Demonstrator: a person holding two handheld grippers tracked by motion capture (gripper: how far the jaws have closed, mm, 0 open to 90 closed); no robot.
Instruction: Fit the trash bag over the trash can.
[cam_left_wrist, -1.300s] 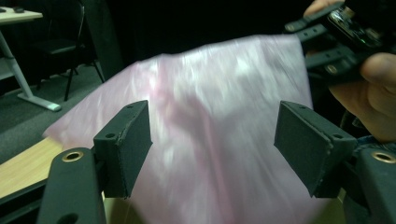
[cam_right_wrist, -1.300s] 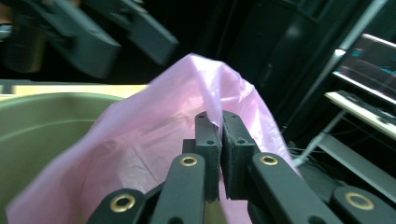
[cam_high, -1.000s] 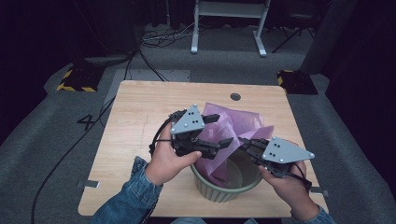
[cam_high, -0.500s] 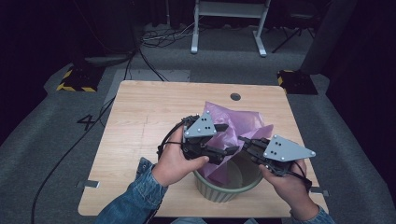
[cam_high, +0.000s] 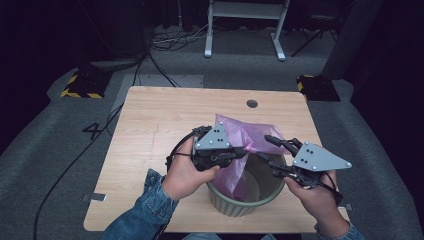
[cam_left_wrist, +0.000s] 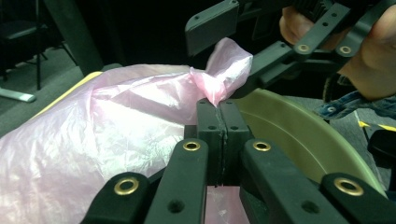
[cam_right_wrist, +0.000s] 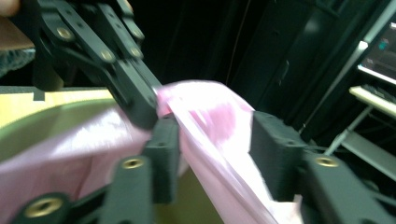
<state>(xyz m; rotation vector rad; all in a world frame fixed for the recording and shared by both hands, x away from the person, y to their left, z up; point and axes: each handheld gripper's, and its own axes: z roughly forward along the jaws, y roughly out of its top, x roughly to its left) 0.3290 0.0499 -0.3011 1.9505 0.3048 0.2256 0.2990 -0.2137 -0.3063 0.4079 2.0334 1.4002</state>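
A thin, crinkled pink plastic bag (cam_high: 240, 145) hangs half inside a round, ribbed, pale green plastic bin (cam_high: 242, 202), which stands on the near part of a light wooden table (cam_high: 150, 130). Part of the film drops into the bin's mouth, while the rest spreads out over the far rim and lies on the tabletop behind it.

The left gripper (cam_high: 243, 152) reaches in from the bin's left rim. In the left gripper view (cam_left_wrist: 222, 119) its two black jaws have just been closing and now meet flat together, pinching a bunched fold of the pink bag (cam_left_wrist: 140, 116) above the bin's green rim (cam_left_wrist: 303, 140).

The right gripper (cam_high: 267, 148) is over the bin's right rim, its tips near the left gripper's. In the right gripper view (cam_right_wrist: 212, 149) its jaws have just been opening and stand well apart; a band of the bag (cam_right_wrist: 210, 126) runs between them, lying against one pad and clear of the other.
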